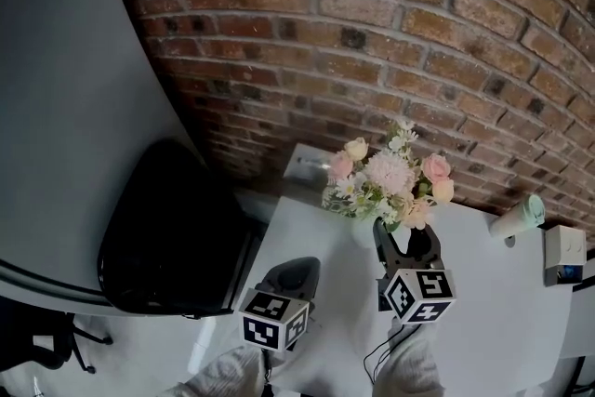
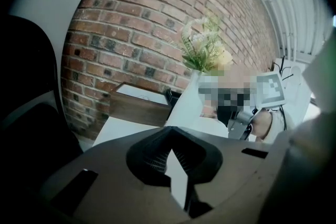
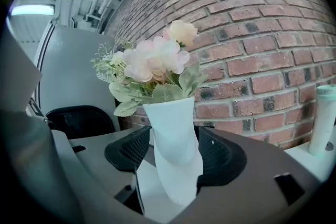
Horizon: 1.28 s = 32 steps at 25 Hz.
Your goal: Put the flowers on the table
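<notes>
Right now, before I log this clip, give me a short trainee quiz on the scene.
1. True or false: the left tool holds the vase.
2. What stands behind the flowers? A) brick wall B) window C) curtain
3. Fill in: the right tool is shut on the ____.
Key: 1 false; 2 A; 3 vase.
</notes>
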Each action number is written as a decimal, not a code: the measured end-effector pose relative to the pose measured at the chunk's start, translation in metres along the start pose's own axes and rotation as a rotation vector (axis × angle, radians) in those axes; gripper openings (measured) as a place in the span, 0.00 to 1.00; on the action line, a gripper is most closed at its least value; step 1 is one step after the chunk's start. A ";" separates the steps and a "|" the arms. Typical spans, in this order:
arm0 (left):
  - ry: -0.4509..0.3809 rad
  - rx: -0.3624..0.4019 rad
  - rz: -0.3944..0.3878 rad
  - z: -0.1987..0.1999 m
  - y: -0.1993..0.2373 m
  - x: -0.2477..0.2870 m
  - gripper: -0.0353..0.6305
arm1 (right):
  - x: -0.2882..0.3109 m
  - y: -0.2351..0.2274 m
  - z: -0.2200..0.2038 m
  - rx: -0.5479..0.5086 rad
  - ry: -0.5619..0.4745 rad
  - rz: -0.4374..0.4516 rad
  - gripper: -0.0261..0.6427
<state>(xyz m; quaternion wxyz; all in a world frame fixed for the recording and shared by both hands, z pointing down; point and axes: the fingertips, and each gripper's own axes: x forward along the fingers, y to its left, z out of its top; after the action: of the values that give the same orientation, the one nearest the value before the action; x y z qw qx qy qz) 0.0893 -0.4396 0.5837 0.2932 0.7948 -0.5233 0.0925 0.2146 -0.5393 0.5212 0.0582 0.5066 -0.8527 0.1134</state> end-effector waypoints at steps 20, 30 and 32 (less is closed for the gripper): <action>-0.046 -0.031 -0.074 0.017 -0.038 -0.100 0.06 | -0.136 0.060 0.041 0.070 -0.006 -0.146 0.41; -0.057 0.074 -0.156 0.018 -0.052 -0.167 0.06 | -0.204 0.114 0.040 0.092 -0.025 -0.231 0.10; -0.053 0.099 -0.171 0.016 -0.053 -0.179 0.06 | -0.216 0.124 0.032 0.101 -0.014 -0.264 0.09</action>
<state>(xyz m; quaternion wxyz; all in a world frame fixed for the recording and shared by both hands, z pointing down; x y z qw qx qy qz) 0.0551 -0.2946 0.4697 0.2463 0.8523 -0.4558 0.0716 0.2094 -0.3067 0.4271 0.0410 0.6176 -0.7722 0.1436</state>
